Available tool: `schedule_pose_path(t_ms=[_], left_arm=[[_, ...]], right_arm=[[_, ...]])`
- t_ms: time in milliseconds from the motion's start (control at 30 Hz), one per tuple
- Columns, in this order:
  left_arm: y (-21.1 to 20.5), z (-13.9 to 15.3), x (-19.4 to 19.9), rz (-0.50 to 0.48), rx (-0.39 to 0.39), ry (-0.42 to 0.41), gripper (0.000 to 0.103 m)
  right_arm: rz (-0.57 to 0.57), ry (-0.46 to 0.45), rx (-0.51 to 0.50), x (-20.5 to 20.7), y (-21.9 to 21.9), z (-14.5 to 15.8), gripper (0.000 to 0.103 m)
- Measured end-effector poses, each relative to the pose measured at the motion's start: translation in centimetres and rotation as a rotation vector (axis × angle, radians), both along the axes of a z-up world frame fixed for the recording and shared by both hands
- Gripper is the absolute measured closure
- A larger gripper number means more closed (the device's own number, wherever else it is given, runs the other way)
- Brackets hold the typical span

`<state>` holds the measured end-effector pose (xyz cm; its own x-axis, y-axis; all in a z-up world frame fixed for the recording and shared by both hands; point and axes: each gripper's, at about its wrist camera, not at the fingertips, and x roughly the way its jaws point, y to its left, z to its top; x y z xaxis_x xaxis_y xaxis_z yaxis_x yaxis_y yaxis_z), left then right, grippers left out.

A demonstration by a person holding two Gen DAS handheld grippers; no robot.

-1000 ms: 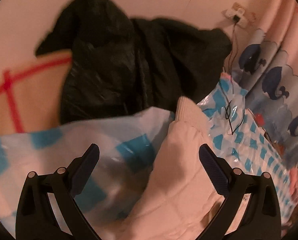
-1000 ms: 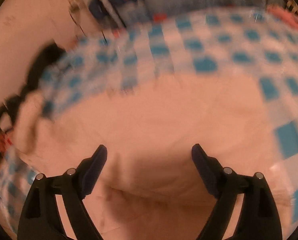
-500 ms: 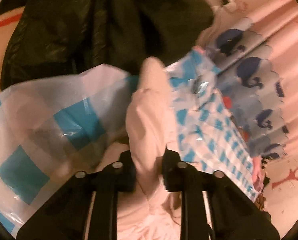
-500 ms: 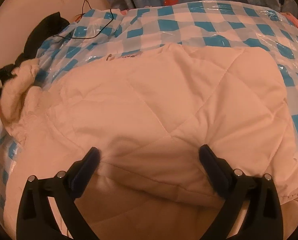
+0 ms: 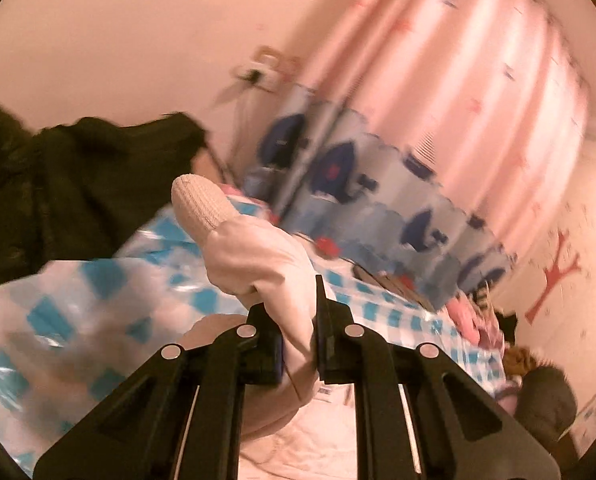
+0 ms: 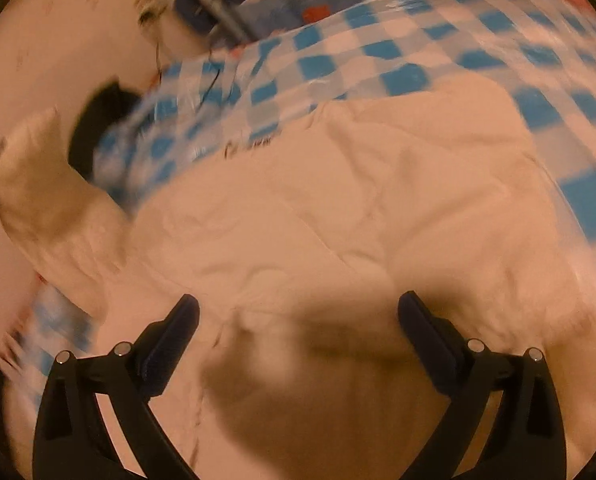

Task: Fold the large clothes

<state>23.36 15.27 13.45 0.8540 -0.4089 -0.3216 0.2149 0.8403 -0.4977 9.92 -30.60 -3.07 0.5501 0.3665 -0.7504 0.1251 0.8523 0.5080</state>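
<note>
A cream quilted jacket (image 6: 337,216) lies spread on a blue-and-white checked plastic sheet (image 6: 397,60). My left gripper (image 5: 298,336) is shut on the jacket's sleeve (image 5: 258,264), lifted off the sheet, and the ribbed cuff (image 5: 202,204) sticks up beyond the fingers. In the right wrist view that raised sleeve (image 6: 46,184) shows at the far left. My right gripper (image 6: 298,332) hangs open just above the jacket's body with nothing between its fingers.
A heap of black clothing (image 5: 70,184) lies at the left by the wall. A curtain with blue whale prints (image 5: 377,192) hangs behind the bed. A wall socket with a cable (image 5: 258,76) sits beside it. More clothes (image 5: 537,392) pile at the right.
My left gripper closed on the sleeve and then lifted it, tilting up so the wall and curtain fill the view. The right gripper opened a bit wider and shifted slightly over the jacket.
</note>
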Motion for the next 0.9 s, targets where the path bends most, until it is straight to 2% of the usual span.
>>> schedule_pose_path(t_ms=[133,200,267,300,400,433,533,567,633,667,700,733,800,900], left_arm=[[-7.4,-0.4,-1.2,-0.076,0.044,-0.04,0.093],[-12.4,-1.5,-1.9,-0.121,0.091,-0.057,0.093],[-17.3,-3.0,-2.3,-0.163,0.149,-0.059,0.093],[-19.5,-3.9,-2.5,-0.18,0.187,-0.058,0.093],[-27.0,-8.6,-3.3,-0.224,0.357,-0.037,0.093],[-28.8,-10.0,-3.4,-0.232,0.406,-0.031,0.093],[-35.8,-16.7,-4.0,-0.296,0.674,0.018,0.092],[-36.9,-18.2,-4.3,-0.319,0.732,0.03,0.088],[-39.3,-21.3,-5.5,-0.383,0.87,0.046,0.068],[-40.6,-22.7,-6.7,-0.42,0.966,0.023,0.055],[-41.2,-23.2,-7.9,-0.417,1.034,-0.01,0.053],[-41.3,-23.1,-8.5,-0.425,1.041,-0.018,0.051],[-40.7,-22.2,-10.2,-0.463,1.056,-0.047,0.039],[-37.4,-19.3,-12.8,-0.477,0.99,-0.078,0.031]], right_arm=[[-0.08,-0.038,0.075,-3.1,-3.1,0.9,0.008],[-0.125,-0.045,0.132,-4.3,-4.8,0.7,0.008],[-0.15,-0.026,0.211,-4.2,-6.4,0.2,0.008],[-0.171,-0.023,0.281,-4.1,-7.4,0.0,0.008],[-0.242,-0.048,0.451,-4.5,-9.8,-0.5,0.008],[-0.25,-0.047,0.478,-4.5,-10.2,-0.6,0.008],[-0.273,-0.039,0.553,-4.5,-11.4,-1.1,0.008],[-0.279,-0.038,0.572,-4.4,-11.6,-1.2,0.008],[-0.284,-0.037,0.598,-4.3,-12.0,-1.2,0.008],[-0.284,-0.036,0.607,-4.2,-12.1,-1.1,0.008],[-0.29,-0.034,0.607,-4.2,-12.3,-1.0,0.007],[-0.315,-0.043,0.617,-4.4,-12.7,-1.0,0.007],[-0.303,-0.062,0.656,-4.3,-13.4,-0.7,0.007],[-0.32,-0.128,0.643,-4.6,-14.6,0.8,0.007]])
